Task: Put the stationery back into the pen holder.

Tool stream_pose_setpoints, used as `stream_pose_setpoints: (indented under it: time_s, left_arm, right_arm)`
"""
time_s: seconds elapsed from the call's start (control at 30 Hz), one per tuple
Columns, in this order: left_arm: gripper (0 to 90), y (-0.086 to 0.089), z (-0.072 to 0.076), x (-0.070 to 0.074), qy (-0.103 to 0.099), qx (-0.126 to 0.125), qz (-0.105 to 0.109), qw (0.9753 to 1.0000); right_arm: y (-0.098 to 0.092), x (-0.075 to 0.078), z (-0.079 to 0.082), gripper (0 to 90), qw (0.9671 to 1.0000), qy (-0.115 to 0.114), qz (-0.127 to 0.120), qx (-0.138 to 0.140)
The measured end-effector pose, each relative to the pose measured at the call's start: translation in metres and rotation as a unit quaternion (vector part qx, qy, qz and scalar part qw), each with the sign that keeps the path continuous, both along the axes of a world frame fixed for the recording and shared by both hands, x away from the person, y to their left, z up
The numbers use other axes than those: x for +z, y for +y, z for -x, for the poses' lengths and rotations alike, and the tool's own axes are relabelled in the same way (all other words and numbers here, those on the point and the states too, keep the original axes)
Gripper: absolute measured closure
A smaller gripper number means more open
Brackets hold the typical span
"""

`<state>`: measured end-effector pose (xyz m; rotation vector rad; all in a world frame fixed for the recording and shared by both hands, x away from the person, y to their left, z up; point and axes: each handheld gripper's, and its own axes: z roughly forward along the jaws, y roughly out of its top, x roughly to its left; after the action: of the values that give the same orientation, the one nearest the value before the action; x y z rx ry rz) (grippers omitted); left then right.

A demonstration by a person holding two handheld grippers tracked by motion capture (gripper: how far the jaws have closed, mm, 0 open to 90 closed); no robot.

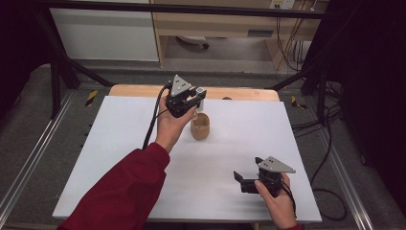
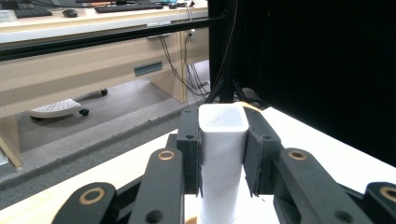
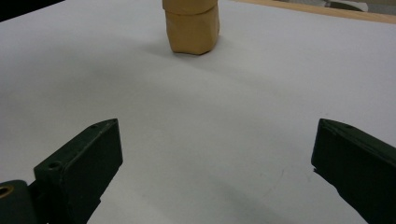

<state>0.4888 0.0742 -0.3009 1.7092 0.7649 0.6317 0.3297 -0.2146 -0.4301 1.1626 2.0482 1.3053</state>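
White sheeting covered the desk (image 1: 143,158), the largest thing in the high view, with a strip of bare wood left showing along its far edge. Toward twelve o'clock of the desk's middle, a tan wooden cup (image 1: 201,126) was stood upright, well apart from every edge. Just above and behind it, the left gripper (image 1: 191,101) was held with its jaws clenched on a small white block (image 2: 223,154), which was kept upright and clear of the surface, as the left gripper view confirmed. Down at five o'clock, the right gripper (image 1: 244,182) was rested low near the desk's near edge, its jaws spread wide with nothing between them and aimed toward the cup.

The step in hand was judged to be the carrying of the block to the cup. The next move would call for the block to be centred over the rim and lowered straight. Nothing was seen standing in the way; the rim itself was the likeliest thing to be caught.
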Motion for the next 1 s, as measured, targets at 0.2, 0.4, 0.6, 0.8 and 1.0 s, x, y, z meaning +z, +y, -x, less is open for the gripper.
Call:
stream_pose_setpoints:
  time_s: [0.2, 0.4, 0.6, 0.8, 1.0]
  left_arm:
    - [71.1, -0.002, -0.001, -0.010, 0.007, 0.001, -0.002, 1.0000]
    - [71.1, -0.005, 0.000, -0.019, 0.010, -0.002, -0.005, 0.9999]
    - [71.1, -0.008, 0.001, -0.026, 0.014, -0.005, -0.005, 0.9999]
    - [71.1, -0.010, 0.001, -0.030, 0.014, -0.006, -0.007, 0.9999]
    - [71.1, -0.012, 0.001, -0.034, 0.014, -0.006, -0.005, 0.9999]
  right_arm:
    - [0.000, 0.000, 0.000, 2.4, 1.0000, 0.001, -0.001, 0.001]
    - [0.000, 0.000, 0.000, 2.4, 1.0000, 0.004, -0.002, 0.000]
    - [0.000, 0.000, 0.000, 2.4, 1.0000, 0.004, -0.002, 0.000]
    - [0.001, 0.000, 0.000, 2.4, 1.0000, 0.004, -0.003, 0.001]
    - [0.001, 0.000, 0.000, 2.4, 1.0000, 0.005, -0.002, 0.002]
